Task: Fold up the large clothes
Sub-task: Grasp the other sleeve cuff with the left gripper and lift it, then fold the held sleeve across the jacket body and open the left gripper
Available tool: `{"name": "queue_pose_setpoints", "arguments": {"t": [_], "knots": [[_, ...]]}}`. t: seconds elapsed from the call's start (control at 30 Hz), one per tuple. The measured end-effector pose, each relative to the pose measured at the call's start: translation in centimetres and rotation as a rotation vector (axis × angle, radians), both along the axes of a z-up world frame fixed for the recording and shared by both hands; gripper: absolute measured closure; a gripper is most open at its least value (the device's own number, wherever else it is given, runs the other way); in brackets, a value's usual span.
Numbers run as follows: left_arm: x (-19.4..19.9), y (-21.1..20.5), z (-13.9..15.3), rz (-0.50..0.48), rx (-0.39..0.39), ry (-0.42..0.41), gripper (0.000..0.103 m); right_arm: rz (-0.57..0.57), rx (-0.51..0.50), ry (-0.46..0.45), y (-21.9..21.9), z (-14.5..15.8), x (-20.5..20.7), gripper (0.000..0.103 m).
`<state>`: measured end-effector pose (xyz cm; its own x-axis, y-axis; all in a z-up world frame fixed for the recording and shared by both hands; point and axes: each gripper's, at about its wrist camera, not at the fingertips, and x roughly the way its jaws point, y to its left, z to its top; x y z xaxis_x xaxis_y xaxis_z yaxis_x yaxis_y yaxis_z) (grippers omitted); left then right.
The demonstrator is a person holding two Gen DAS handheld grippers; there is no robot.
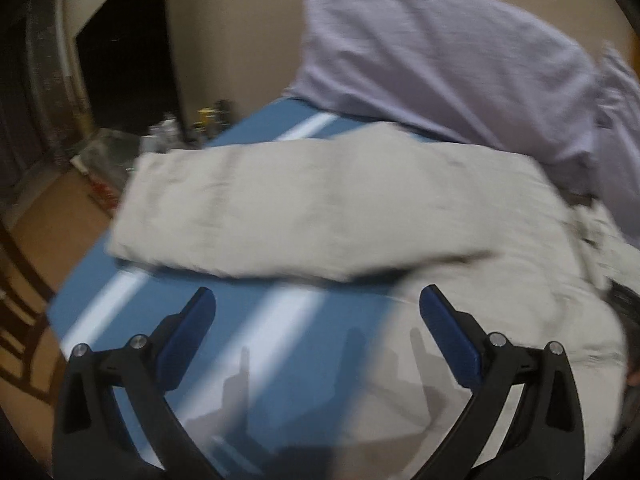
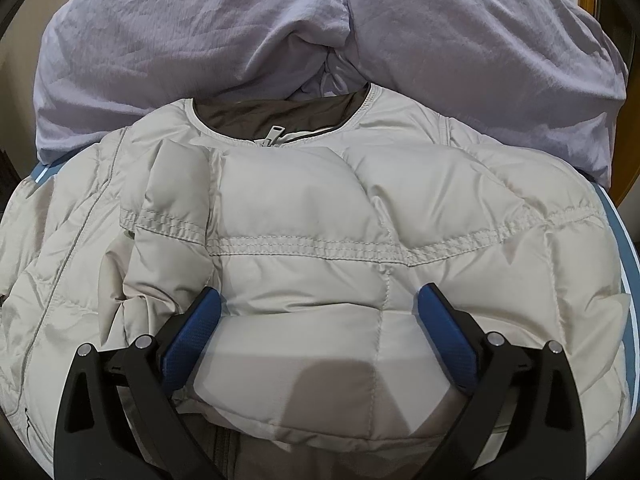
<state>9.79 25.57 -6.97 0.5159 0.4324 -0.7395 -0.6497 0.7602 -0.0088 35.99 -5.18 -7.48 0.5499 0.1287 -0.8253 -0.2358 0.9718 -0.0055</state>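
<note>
On the table: my jacket (image 2: 304, 240) lies spread over a blue top (image 1: 256, 360) with pale stripes, collar end away from me, touching the lilac garment (image 2: 200, 40) behind it.
Jacket fabric: cream, smooth, slightly shiny shell; puffy quilted panels split by double-stitched seams.
Jacket shape: collarless round neck with grey-brown lining (image 2: 280, 114); zip pull (image 2: 274, 132) at the neck; one sleeve (image 1: 280, 208) folded across, seen from my left wrist, blurred.
Lilac garment: thin, crinkled cloth, heaped in big soft folds with a drawstring at the middle.
Left tongs (image 1: 318, 300): I see them spread wide, holding nothing, above bare blue table just beside the jacket's edge.
Right tongs (image 2: 320, 300): wide apart too, nothing clamped; the blue textured pads (image 2: 192, 332) sit either side of a puffed panel, though I cannot tell whether they touch it.
Room: beige wall, a dark doorway (image 1: 120, 48), brown floor, small clutter near the table's far corner, too blurred to name.
</note>
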Motion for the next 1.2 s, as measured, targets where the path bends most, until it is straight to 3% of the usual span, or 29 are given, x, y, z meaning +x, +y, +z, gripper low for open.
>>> {"name": "queue_pose_setpoints", "arguments": {"t": [0.23,0.33,0.4,0.47,0.73,0.83,0.93,1.0,1.07,1.2], "knots": [[-1.7,10.6,-0.5,0.191,-0.006,0.048,0.002,-0.005,0.006,0.001,0.0,0.0,0.0,0.002],[-2.9,14.6,-1.2,0.256,-0.08,0.035,0.006,-0.005,0.007,0.001,0.0,0.0,0.0,0.001],[-3.6,16.2,-1.8,0.274,-0.148,0.021,0.018,-0.005,0.007,0.001,0.0,0.0,0.0,0.001],[-4.1,17.3,-2.3,0.28,-0.202,0.002,0.021,-0.005,0.007,0.001,0.0,0.0,0.0,0.001],[-3.5,16.5,-2.9,0.281,-0.175,0.03,0.025,-0.003,0.009,-0.001,0.0,0.0,0.0,0.001],[-3.2,16.2,-3.1,0.279,-0.146,0.035,0.03,-0.002,0.009,-0.001,0.0,0.0,0.0,0.001],[-3.0,15.7,-3.1,0.257,-0.13,0.02,0.048,-0.002,0.01,-0.001,0.0,0.0,0.1,0.001],[-2.9,15.5,-2.9,0.24,-0.142,0.005,0.069,-0.001,0.01,-0.001,0.0,0.0,0.0,0.001],[-2.6,15.2,-2.5,0.236,-0.145,0.001,0.077,-0.001,0.01,-0.001,0.0,0.0,0.0,0.001],[-2.1,14.5,-1.4,0.235,-0.129,-0.014,0.08,0.0,0.011,-0.002,0.0,0.0,0.0,0.001]]}}
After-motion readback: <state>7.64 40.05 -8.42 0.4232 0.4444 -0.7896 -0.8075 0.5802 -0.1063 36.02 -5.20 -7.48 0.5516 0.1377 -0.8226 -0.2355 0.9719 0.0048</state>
